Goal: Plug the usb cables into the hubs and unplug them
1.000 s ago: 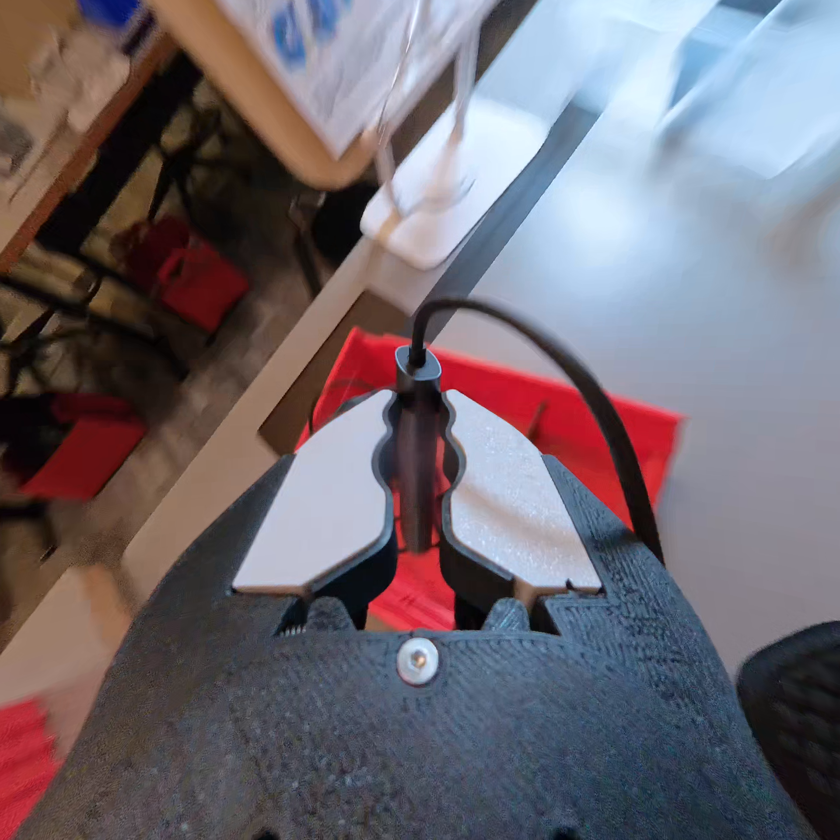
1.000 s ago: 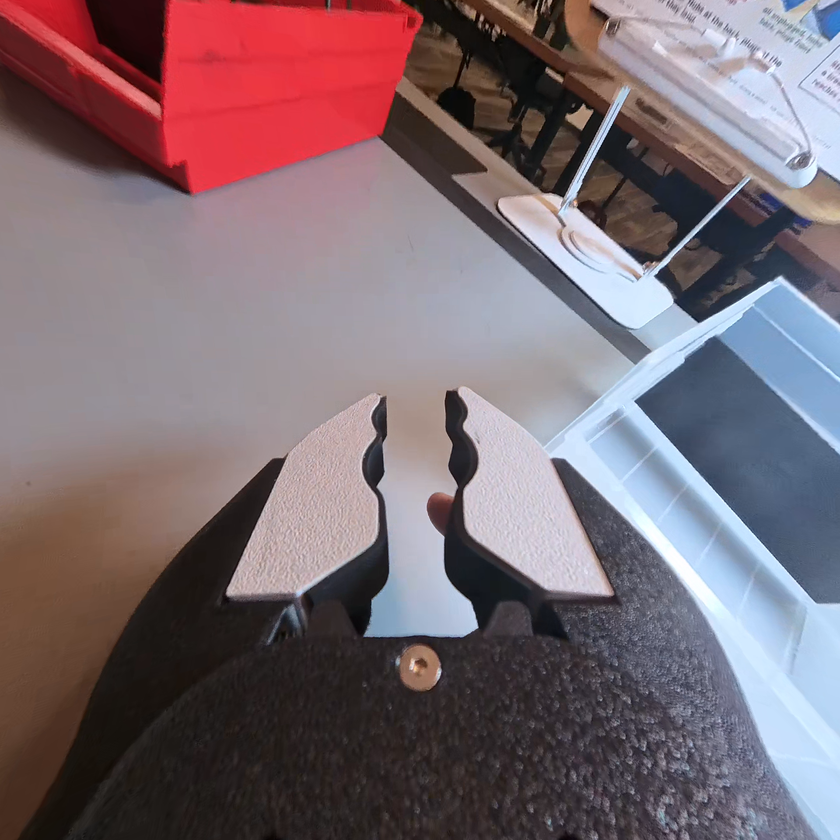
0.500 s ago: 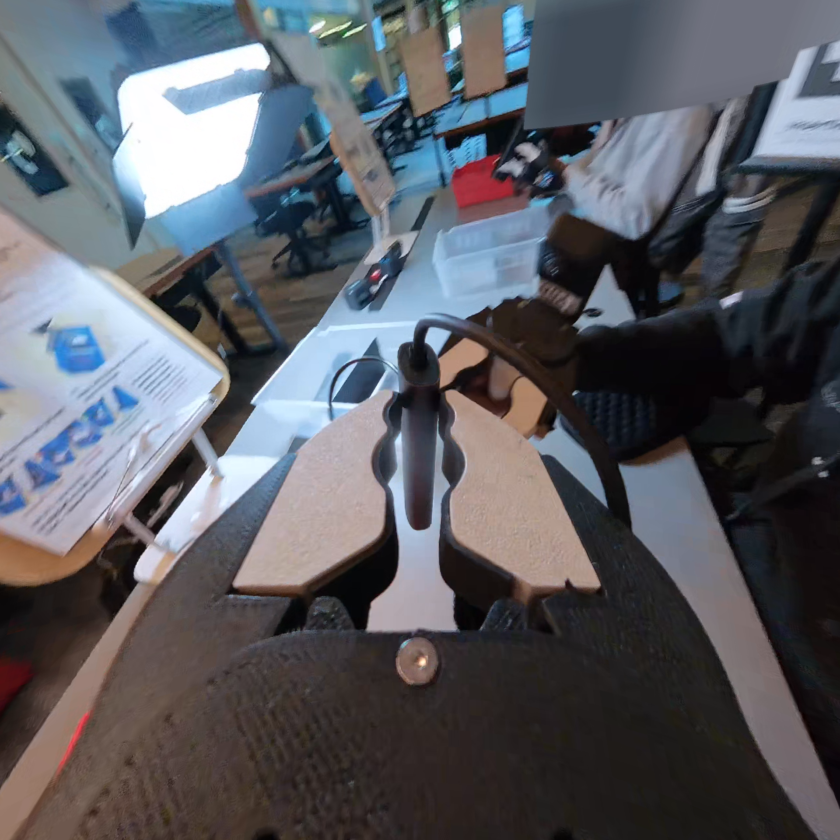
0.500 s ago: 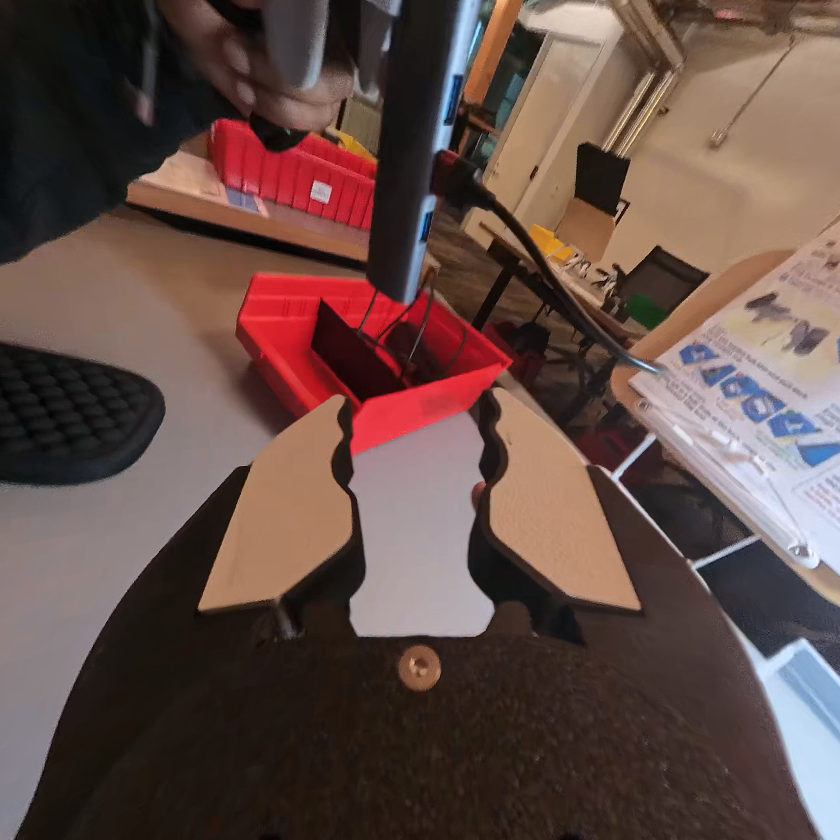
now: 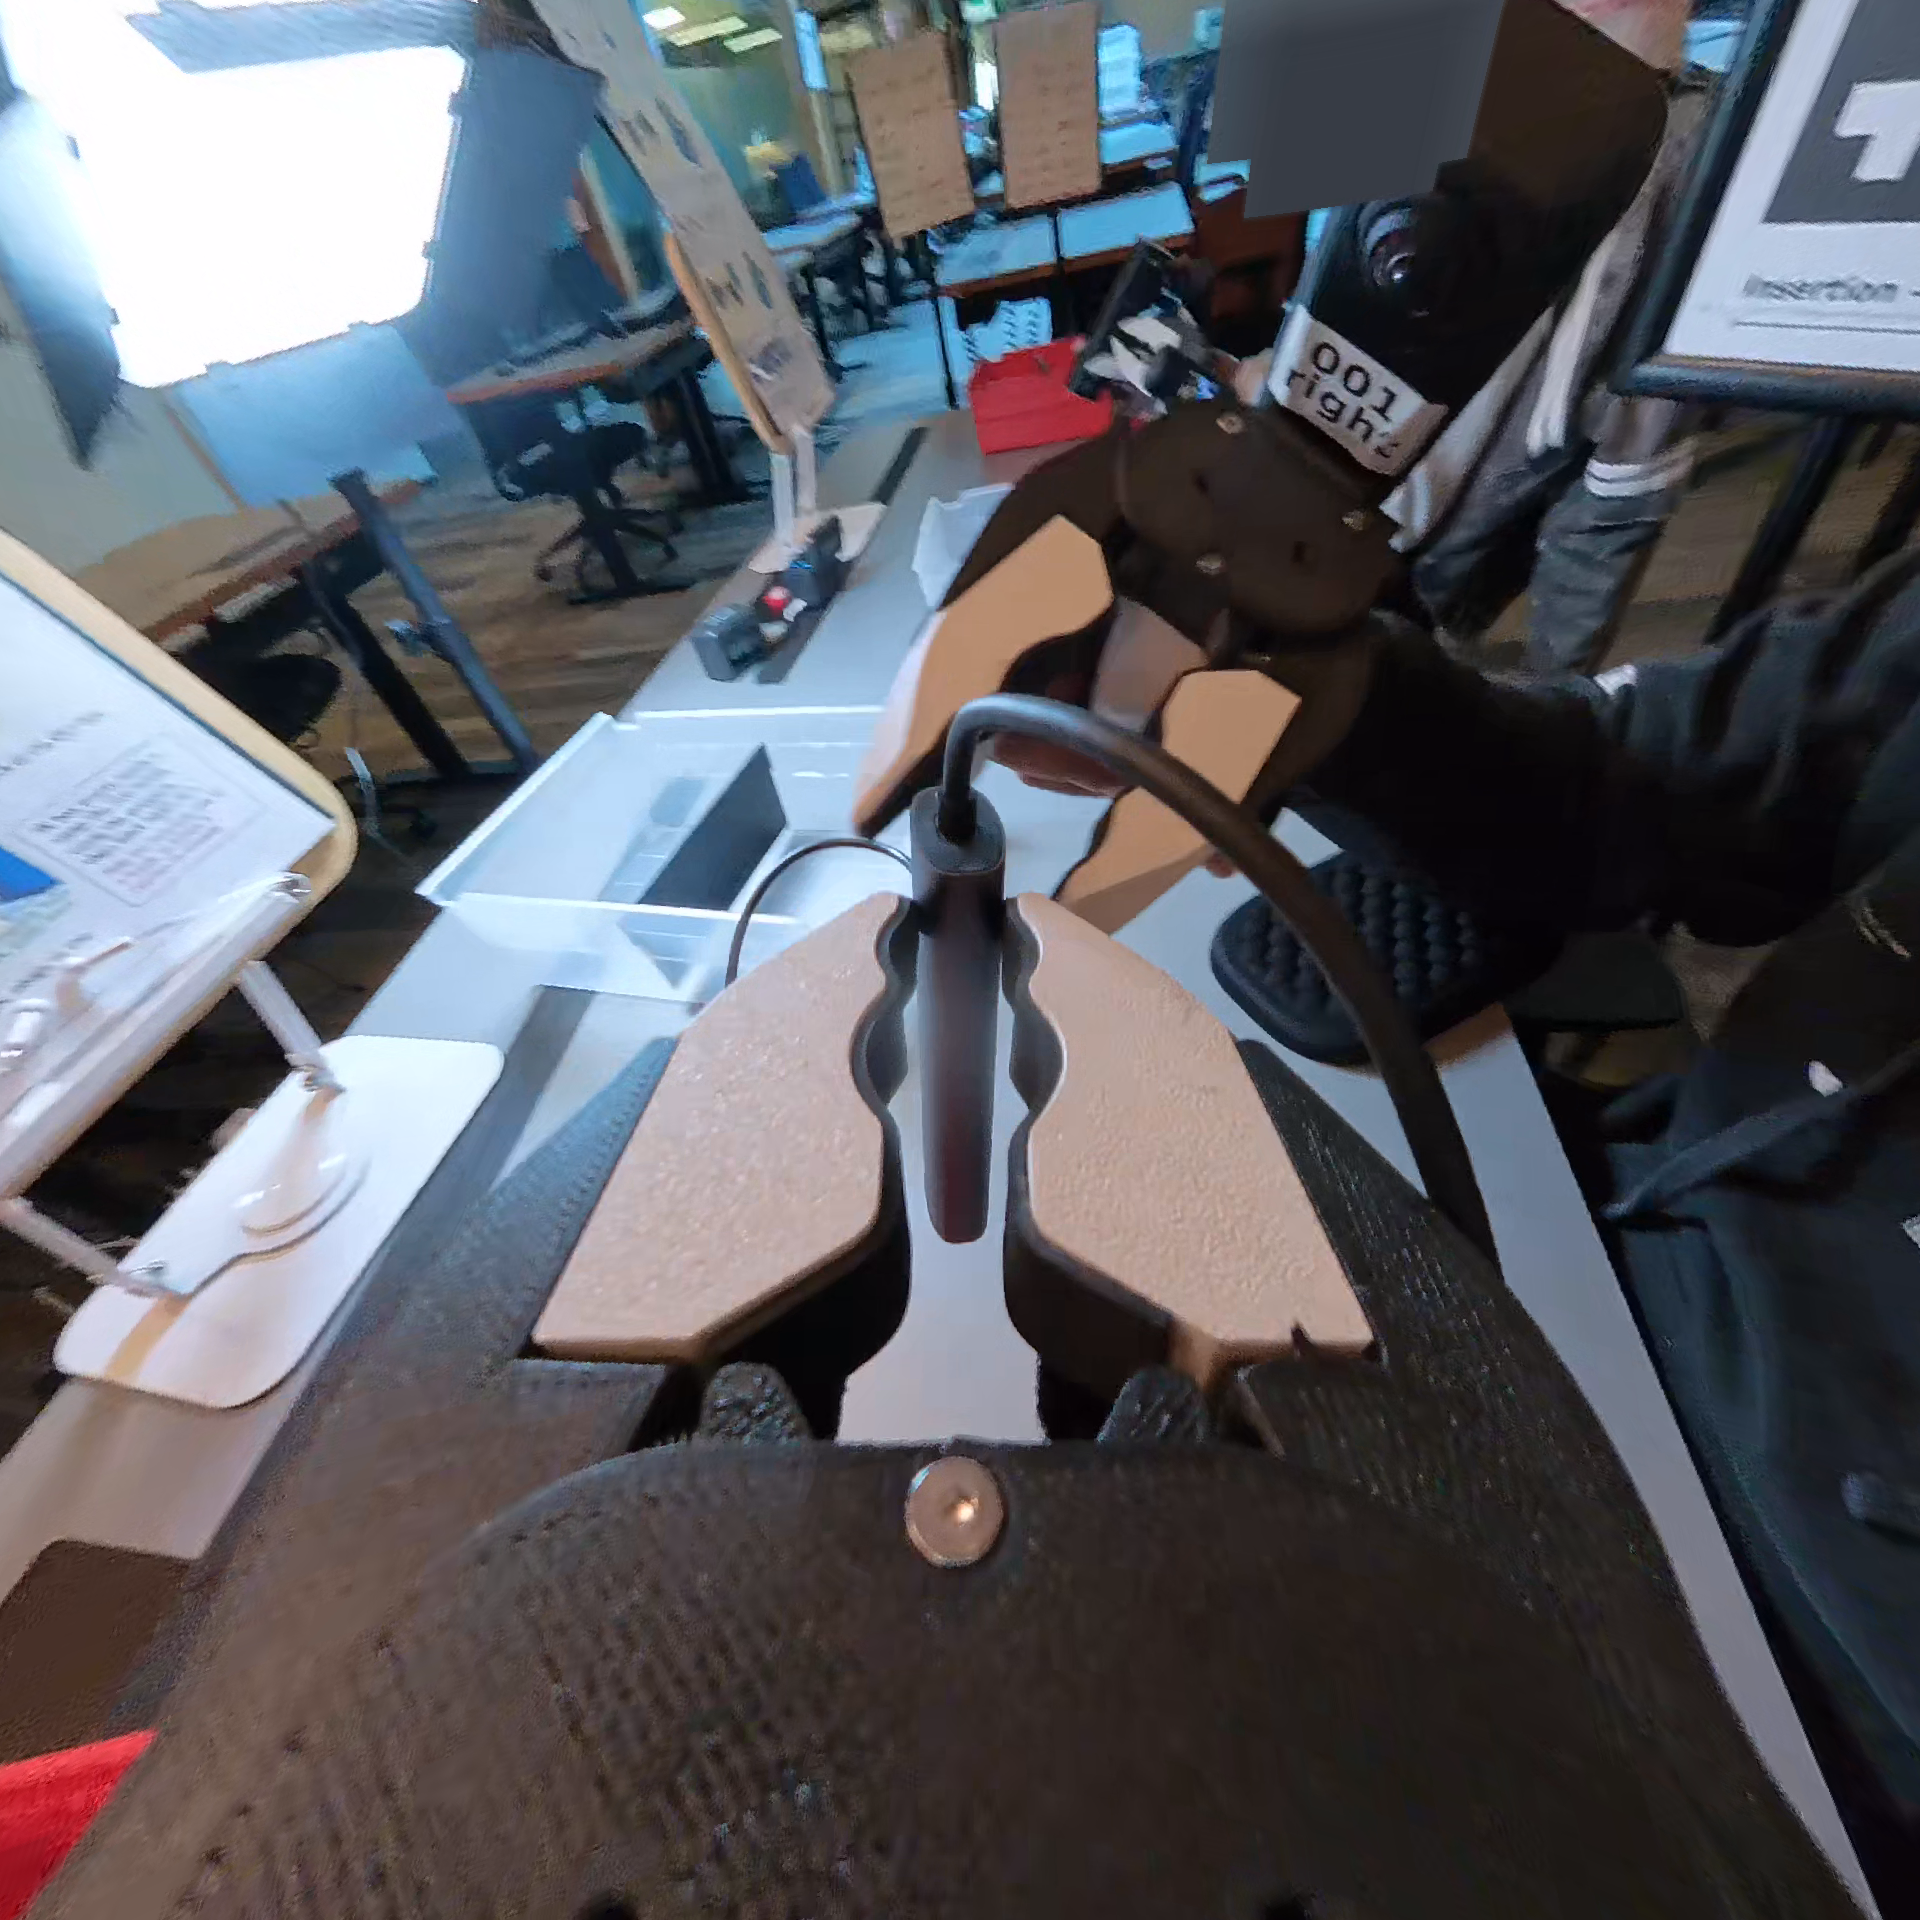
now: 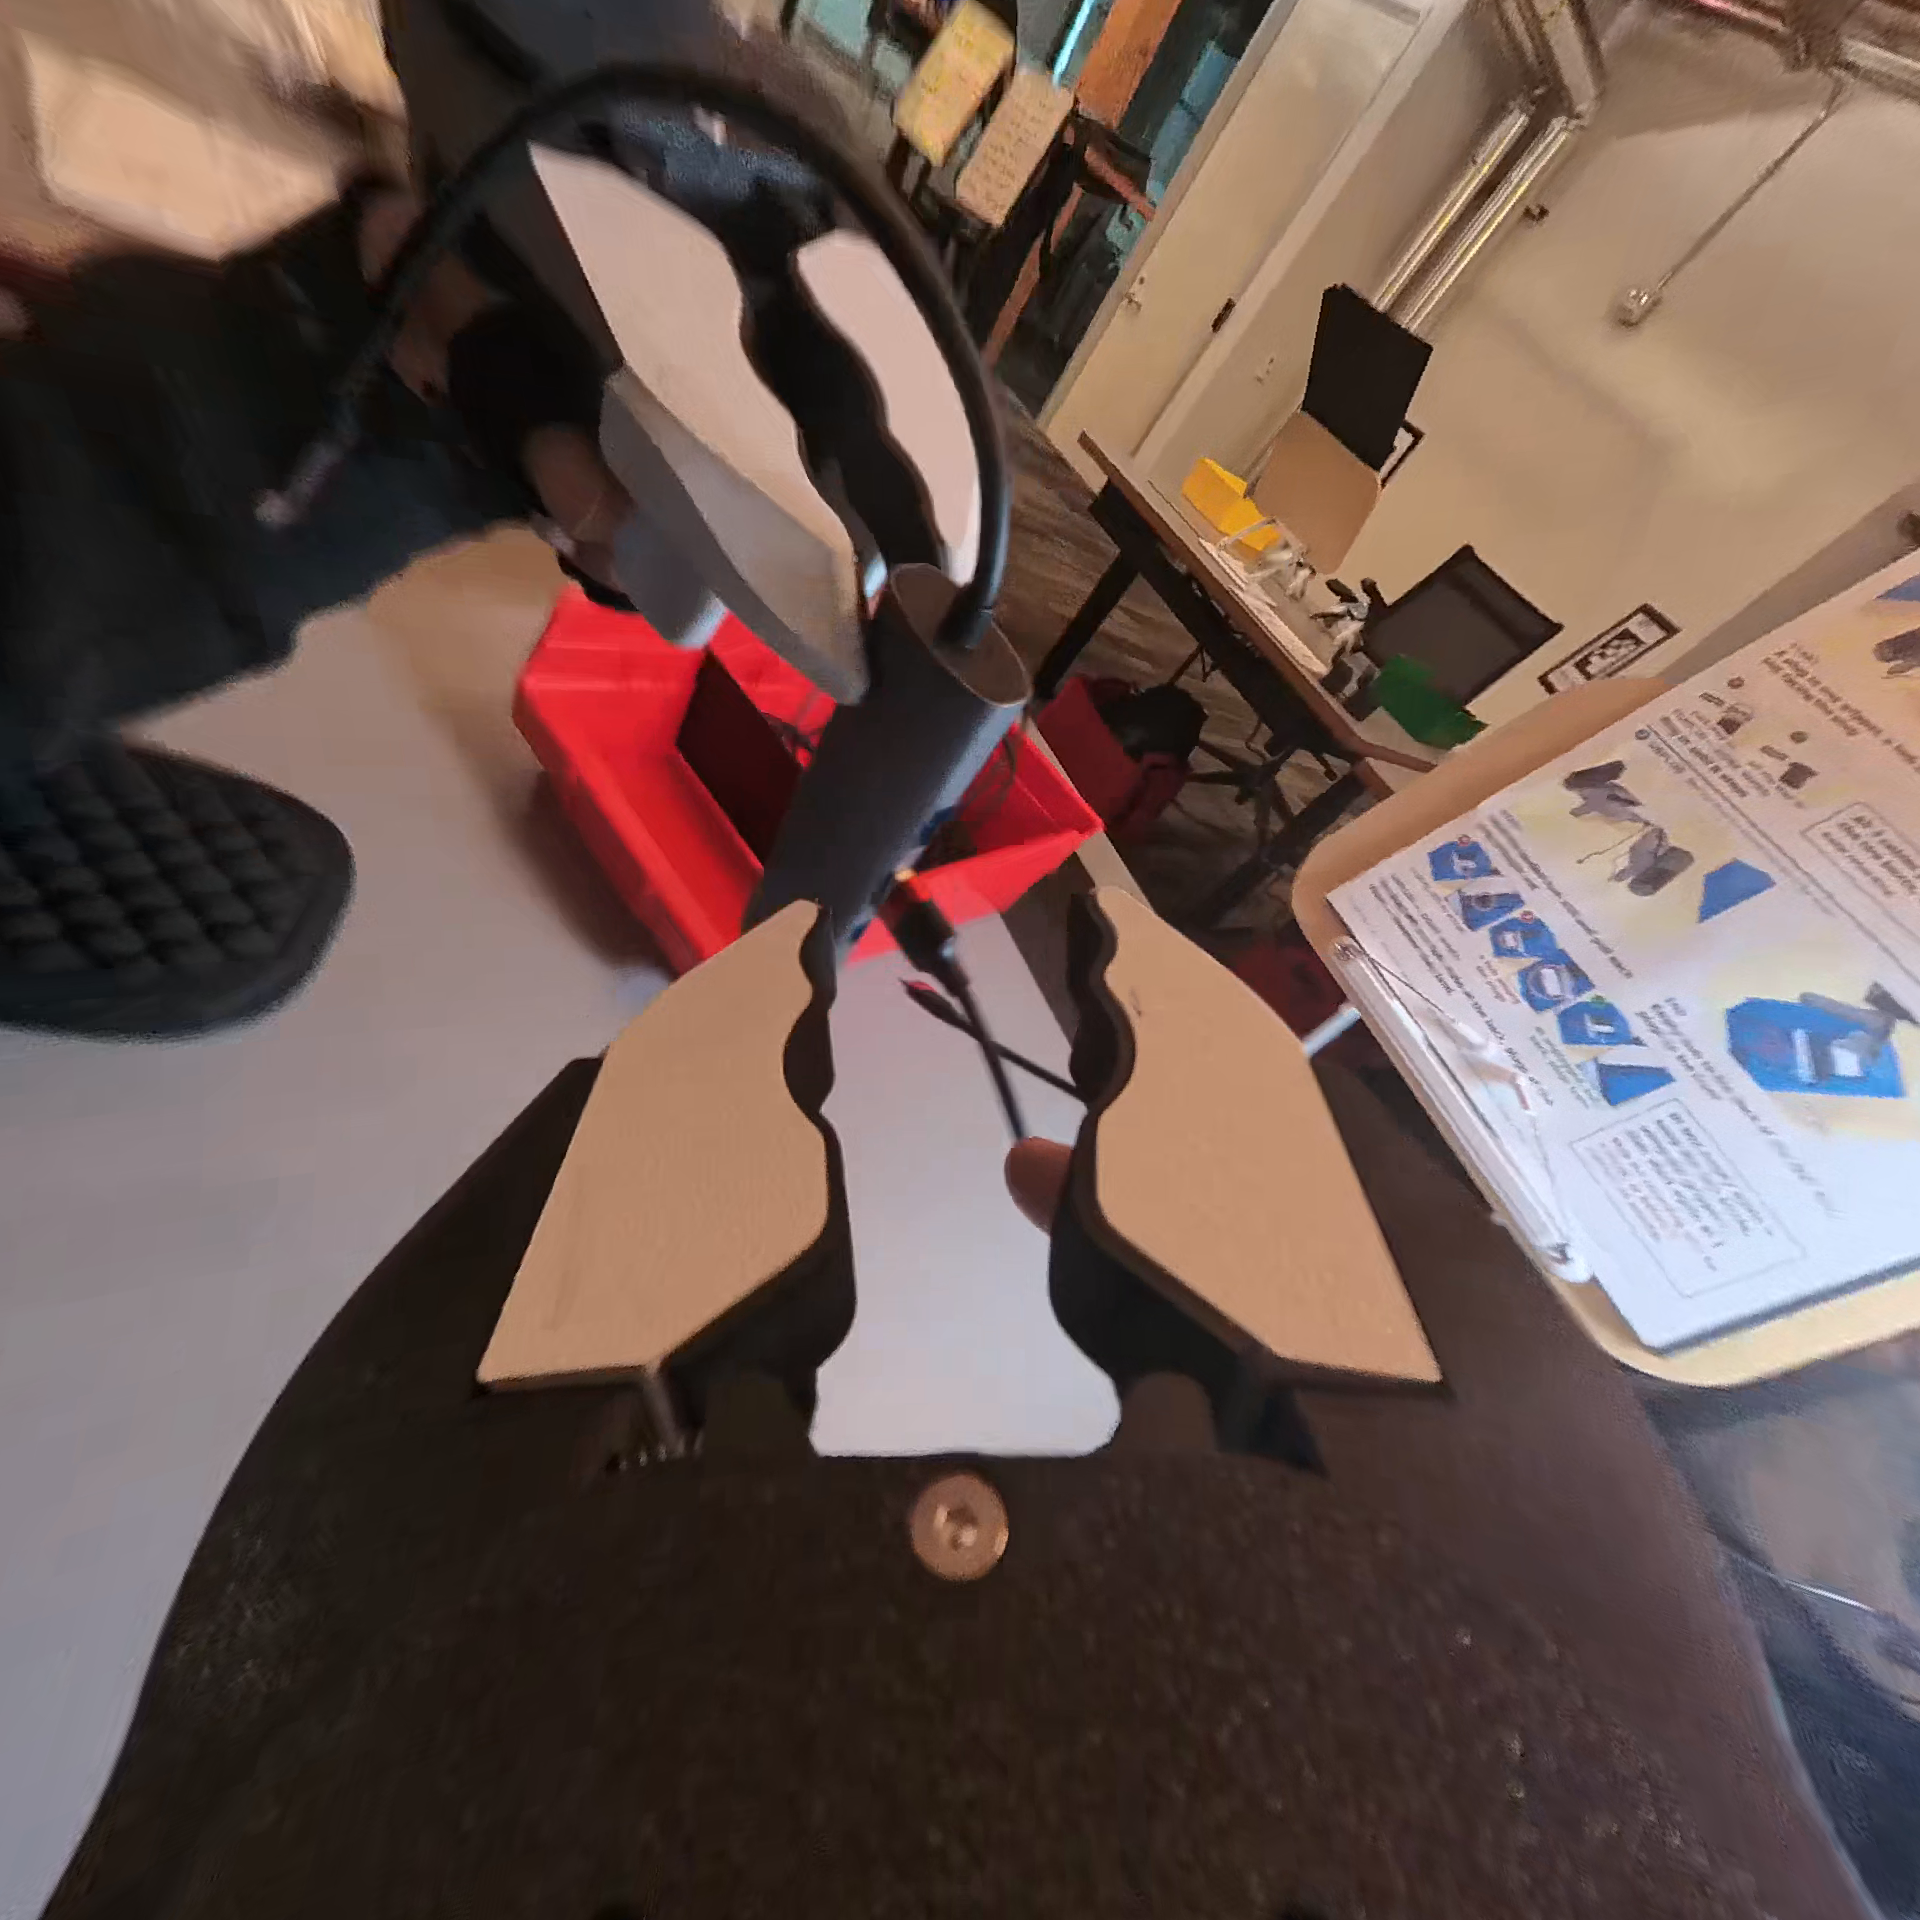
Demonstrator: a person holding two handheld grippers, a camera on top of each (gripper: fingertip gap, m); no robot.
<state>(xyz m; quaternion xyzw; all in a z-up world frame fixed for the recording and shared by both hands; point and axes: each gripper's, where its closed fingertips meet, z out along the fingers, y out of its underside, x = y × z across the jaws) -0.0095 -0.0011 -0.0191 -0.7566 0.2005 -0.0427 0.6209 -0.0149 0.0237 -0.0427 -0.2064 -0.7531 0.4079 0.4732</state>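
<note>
My left gripper (image 5: 956, 925) is clenched on the hub (image 5: 954, 1039): a slim, dark, matte bar with rounded edges, seated in the scalloped notches of my jaws. Pads (image 5: 748, 1143) are flat, tan and finely grained; the housing is coarse black printed plastic. The hub's own black cable (image 5: 1247, 821), smooth and round, leaves its far end and arcs over to my right.

My right gripper (image 6: 951, 940) is released, jaws spread, nothing between them. In the right wrist view the hub (image 6: 894, 769) hangs upright just ahead of the left pad tip; whether it touches I cannot tell. A thin dark usb cable (image 6: 987, 1049) with a small plug crosses the gap beyond my jaws, near the hub's lower end; whether it is seated in a port I cannot tell, the frame is blurred there.

Worktop (image 6: 208, 1195): smooth, pale grey. On it a red plastic bin (image 6: 644, 790), square-walled, behind the hub; a black knobbed pad (image 6: 156, 894) to the left. A clear plastic tray (image 5: 582, 821) sits farther along. A printed sheet on a rounded board (image 6: 1662, 1039) stands at the right.
</note>
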